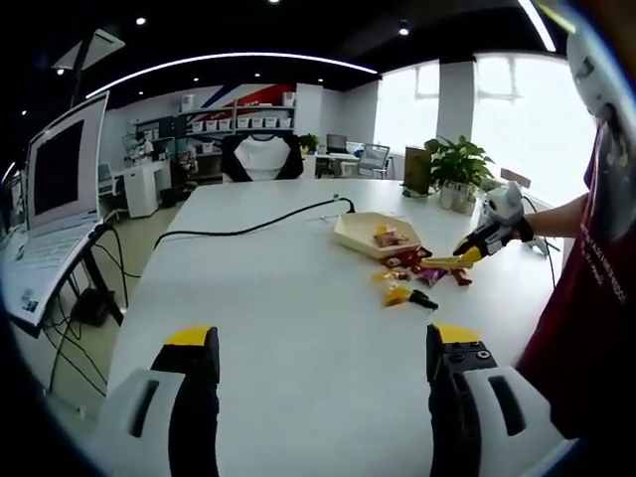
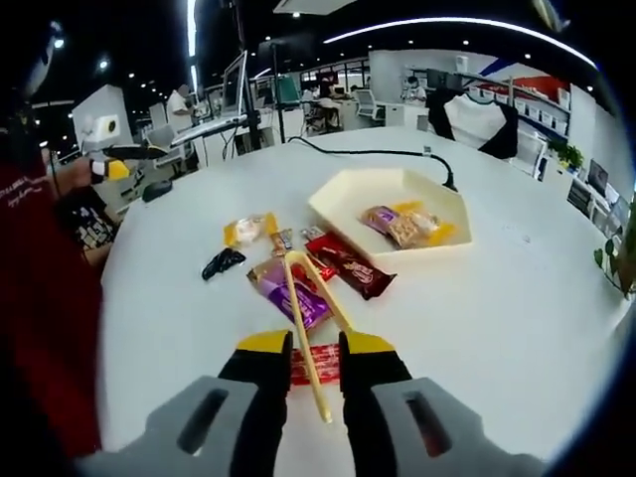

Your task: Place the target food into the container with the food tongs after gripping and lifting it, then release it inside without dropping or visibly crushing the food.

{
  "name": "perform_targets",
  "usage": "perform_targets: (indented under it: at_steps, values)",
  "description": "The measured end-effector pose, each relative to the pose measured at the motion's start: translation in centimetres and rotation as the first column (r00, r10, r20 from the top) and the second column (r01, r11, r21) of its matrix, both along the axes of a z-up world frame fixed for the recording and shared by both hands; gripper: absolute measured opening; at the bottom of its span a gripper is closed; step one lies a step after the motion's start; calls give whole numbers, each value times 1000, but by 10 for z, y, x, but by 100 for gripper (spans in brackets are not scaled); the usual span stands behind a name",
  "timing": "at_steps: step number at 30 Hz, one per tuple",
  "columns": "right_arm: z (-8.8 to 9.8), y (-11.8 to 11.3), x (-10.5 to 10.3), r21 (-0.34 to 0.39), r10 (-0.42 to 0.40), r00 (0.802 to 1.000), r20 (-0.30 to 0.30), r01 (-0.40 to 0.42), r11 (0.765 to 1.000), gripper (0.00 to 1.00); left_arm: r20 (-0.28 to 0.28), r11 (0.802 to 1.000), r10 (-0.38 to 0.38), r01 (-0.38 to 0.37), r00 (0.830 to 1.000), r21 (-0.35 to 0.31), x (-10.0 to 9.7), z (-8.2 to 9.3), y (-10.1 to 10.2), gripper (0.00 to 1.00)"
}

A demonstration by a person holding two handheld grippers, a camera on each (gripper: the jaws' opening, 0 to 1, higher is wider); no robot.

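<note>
Small white print on the red sleeve (image 2: 22,194) — too blurred to read.

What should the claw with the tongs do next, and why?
Probably squeeze the tongs shut on the purple snack. The right claw already holds them, their tips straddle that packet, and it still lies on the table, outside the tray.
</note>
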State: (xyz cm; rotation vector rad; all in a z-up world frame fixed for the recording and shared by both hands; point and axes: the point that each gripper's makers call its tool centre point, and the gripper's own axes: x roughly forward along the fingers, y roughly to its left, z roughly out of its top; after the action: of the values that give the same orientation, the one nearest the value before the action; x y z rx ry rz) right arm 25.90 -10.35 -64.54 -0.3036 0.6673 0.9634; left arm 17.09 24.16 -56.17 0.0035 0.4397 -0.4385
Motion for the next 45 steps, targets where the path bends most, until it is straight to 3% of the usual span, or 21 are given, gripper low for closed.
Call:
perform_targets:
  at_steps: [5,6,7,8,9,13,18,20,22,24,26,29,31,32,34,35,37,39,43,44,45]
  values:
    - [-10,3,-10,-118,114,992,45,-108,987,11,-5,1000,-10,10,1000,6,0,-2,-3,91]
    - [-12,4,-12,-156,142,988,58,-132,979,6,-3,1000,-11,11,1000,4,0,-2,-3,91]
    - [-14,0,-6,-249,184,974,133,-146,957,0,-1,1000,-11,11,1000,0,0,-2,-3,91]
    - [-12,9,-9,-243,257,954,156,-215,946,0,2,1000,-11,11,1000,-3,1,-1,-4,91]
    - [-15,6,-12,-210,164,983,86,-143,967,0,5,1000,-11,11,1000,-3,1,-1,-4,91]
    - [-5,7,-10,-217,160,979,126,-130,967,0,27,1000,-11,11,1000,-15,2,3,-4,91]
    - [29,14,-7,-113,72,985,159,-55,992,0,34,998,-20,22,999,-58,1,8,-6,89]
    - [58,29,-12,23,2,990,142,-6,1000,0,69,992,-45,53,997,-118,3,21,-16,86]
    - [87,51,-22,174,-30,995,93,14,985,0,115,975,-81,102,990,-198,4,38,-28,84]
    - [120,78,-37,290,0,994,110,-32,956,0,150,943,-132,171,980,-286,5,54,-43,79]
    - [146,100,-50,378,20,992,122,-65,924,0,178,891,-203,257,963,-375,7,72,-62,76]
    - [184,132,-68,515,41,991,127,-101,851,0,266,814,-297,389,917,-431,13,107,-89,72]
    - [214,154,-84,621,69,990,127,-133,773,0,325,755,-337,460,884,-467,14,132,-102,72]
    - [221,159,-88,644,72,988,136,-143,751,0,363,711,-364,508,858,-486,15,149,-110,72]
    - [234,169,-96,699,81,988,134,-152,699,0,408,660,-390,560,825,-501,15,169,-117,72]
    - [238,173,-97,708,66,986,153,-156,689,0,432,629,-402,586,807,-510,16,181,-120,71]
    - [243,179,-104,713,69,982,177,-176,679,0,462,590,-418,621,782,-516,18,198,-123,69]
    - [253,184,-114,746,81,980,183,-191,638,0,467,564,-439,640,768,-522,18,207,-126,67]
    - [266,188,-127,757,101,972,213,-229,611,0,470,511,-493,681,732,-524,8,218,-137,63]
    - [268,189,-129,759,101,971,216,-233,608,0,472,506,-497,685,728,-524,7,219,-138,62]
    - [270,189,-130,762,104,971,217,-235,603,0,484,484,-507,700,713,-525,2,224,-141,59]
